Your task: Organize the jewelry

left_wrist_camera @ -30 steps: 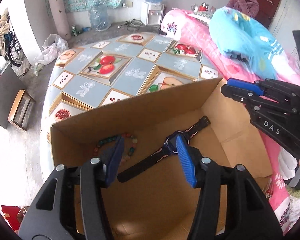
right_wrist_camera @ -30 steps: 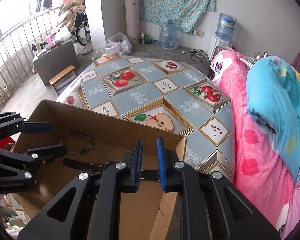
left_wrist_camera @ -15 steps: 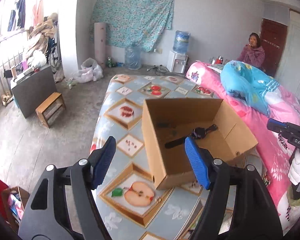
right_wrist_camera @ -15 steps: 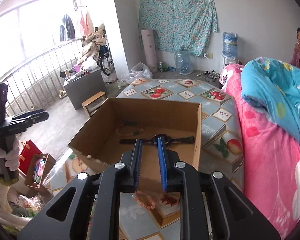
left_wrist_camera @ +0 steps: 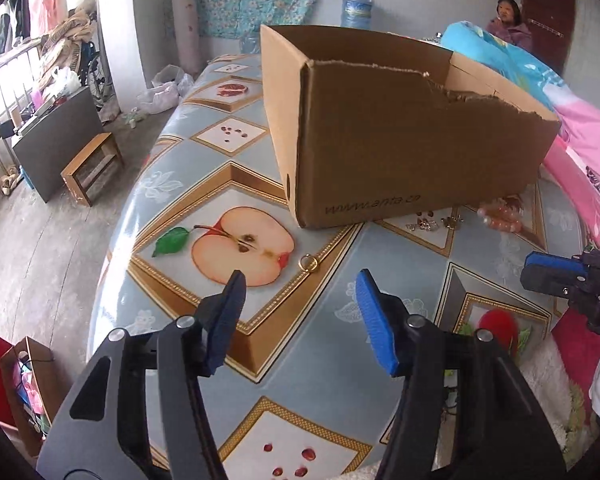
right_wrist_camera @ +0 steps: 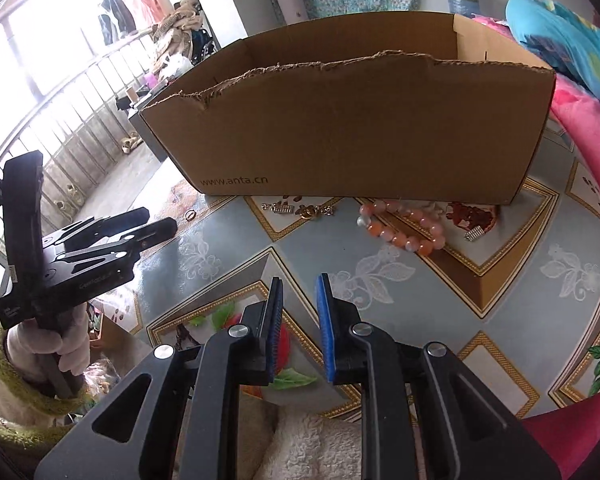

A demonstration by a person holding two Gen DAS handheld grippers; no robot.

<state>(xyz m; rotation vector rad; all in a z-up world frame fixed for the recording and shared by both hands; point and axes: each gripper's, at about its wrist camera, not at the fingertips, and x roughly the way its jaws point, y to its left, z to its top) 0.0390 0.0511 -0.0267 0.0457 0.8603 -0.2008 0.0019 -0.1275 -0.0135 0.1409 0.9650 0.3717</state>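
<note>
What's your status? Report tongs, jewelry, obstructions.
Left tongs closing, empty; right tongs narrowly open, empty. Pink bracelet, gold ring loose outside cardboard box. Path clear.

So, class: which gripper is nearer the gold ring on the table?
Left. The left gripper hovers just short of the gold ring; the right gripper sits farther off to its right.

A: Left claw [left_wrist_camera: 300, 308] tilts downward, and its blue pads are closing with nothing between them.

B: And the right claw [right_wrist_camera: 298, 318]?

A: Also angled down, pads a narrow gap apart, nothing gripped.

B: Any hands showing?

A: A white-gloved left hand [right_wrist_camera: 48, 346] wraps the left claw's handle, with a fuzzy green-trimmed cuff at the wrist.
</note>
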